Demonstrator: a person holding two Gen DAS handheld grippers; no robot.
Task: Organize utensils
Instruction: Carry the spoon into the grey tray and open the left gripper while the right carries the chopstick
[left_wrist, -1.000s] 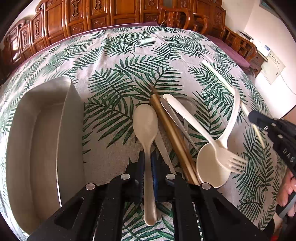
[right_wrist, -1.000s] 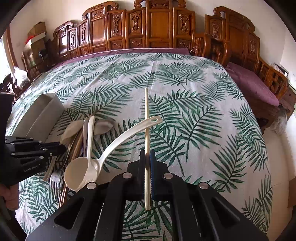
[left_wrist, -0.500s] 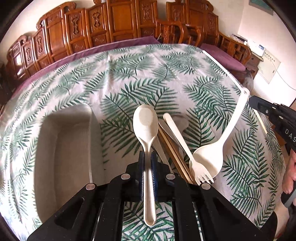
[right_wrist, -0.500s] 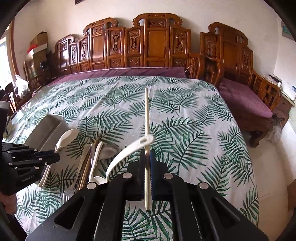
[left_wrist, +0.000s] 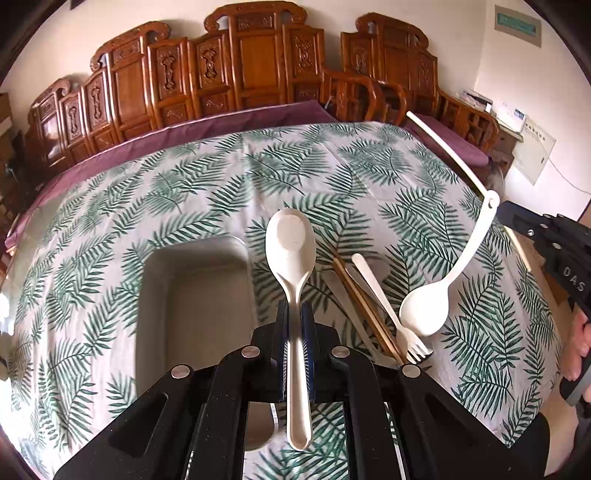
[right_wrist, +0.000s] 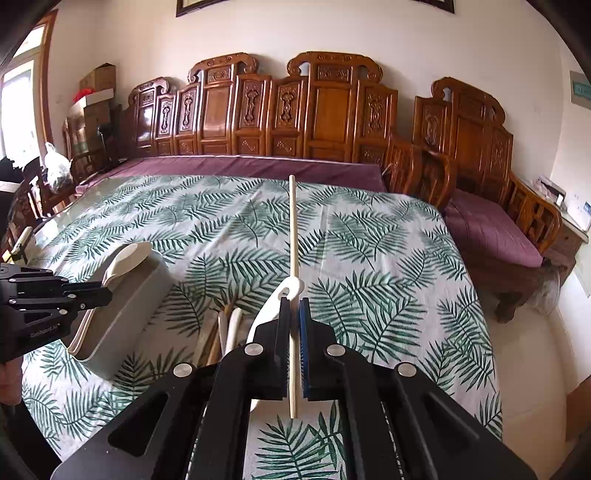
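Both claws have risen off the table: the left claw grips the cream spoon above the grey tray, the right claw clamps a chopstick, the ladle dangling beside it. Lower the spoon level into the tray before releasing, and shake off the snagged ladle

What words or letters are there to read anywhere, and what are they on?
"DAS": on the right gripper body; the letters run out of the picture.
White print on the left gripper body: too blurred to read.
Green wall sign: too small.
White wall panel: print too small.
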